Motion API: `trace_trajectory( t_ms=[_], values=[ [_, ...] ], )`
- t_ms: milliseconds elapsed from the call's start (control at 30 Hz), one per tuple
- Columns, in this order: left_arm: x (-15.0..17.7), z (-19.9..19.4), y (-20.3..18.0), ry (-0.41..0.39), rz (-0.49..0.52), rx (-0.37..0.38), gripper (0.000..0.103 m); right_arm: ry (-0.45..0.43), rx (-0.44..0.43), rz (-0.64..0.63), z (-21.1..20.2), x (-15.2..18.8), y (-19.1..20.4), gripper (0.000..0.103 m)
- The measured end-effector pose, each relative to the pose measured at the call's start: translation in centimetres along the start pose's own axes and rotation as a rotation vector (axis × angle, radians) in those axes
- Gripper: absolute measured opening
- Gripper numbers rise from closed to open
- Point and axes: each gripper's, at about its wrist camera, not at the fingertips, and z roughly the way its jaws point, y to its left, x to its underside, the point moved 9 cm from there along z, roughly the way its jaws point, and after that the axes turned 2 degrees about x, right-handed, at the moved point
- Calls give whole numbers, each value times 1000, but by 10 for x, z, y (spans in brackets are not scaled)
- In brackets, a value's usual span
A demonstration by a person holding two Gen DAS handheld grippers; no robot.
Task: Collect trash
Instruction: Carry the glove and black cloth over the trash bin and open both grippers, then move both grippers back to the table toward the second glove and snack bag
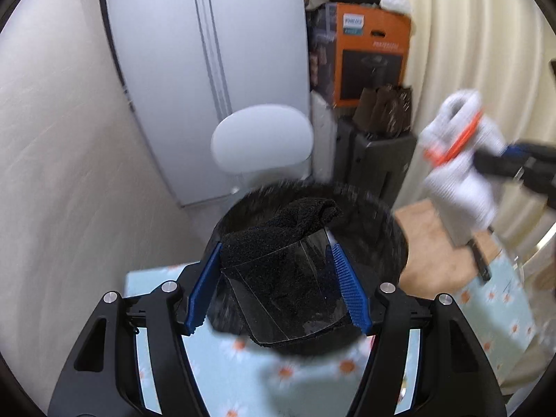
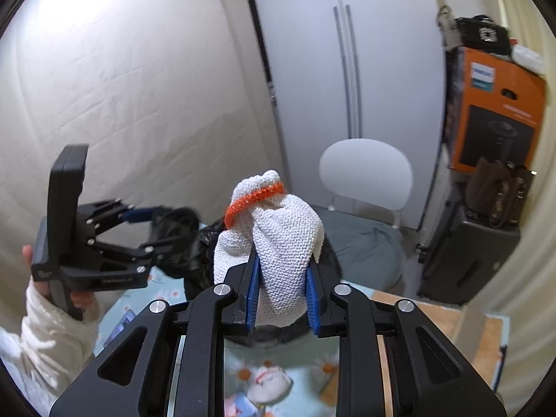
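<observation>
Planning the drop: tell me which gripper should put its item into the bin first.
Probably left: the left gripper holds the black cloth directly above the black bin. The right gripper clamps the white glove further off.

From my end the only lettering I can make out is the brand PHILIPS, on a pale panel near the top of the orange carton (image 1: 373, 52), seen again from the right wrist (image 2: 500, 104). A second line in small letters sits lower on that carton, probably a product name, but it's too blurred for me to read
</observation>
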Motion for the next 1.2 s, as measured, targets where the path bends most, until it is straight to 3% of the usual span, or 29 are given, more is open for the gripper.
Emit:
trace_trajectory(
  t_ms=[33,67,133,233,533,967,1200],
  values=[
    [-5,3,2,-18,-15,18,69,-3,-15,1,8,-5,2,29],
    [-11,5,6,-51,-32,24,72,-7,-13,-5,13,-8,4,42],
    [-17,2,10,-103,-53,26,96,-44,21,-20,13,-14,3,63],
    [-16,-5,12,-140,-81,55,97,-82,35,-14,3,-12,-2,86],
    [15,-25,14,-102,-148,62,97,-52,44,98,-16,19,-20,87],
    [66,-70,0,-59,-178,-19,97,10,106,48,-65,70,-7,90],
    [88,-92,-15,-51,-177,-29,97,43,96,39,-80,99,3,90]
  ],
)
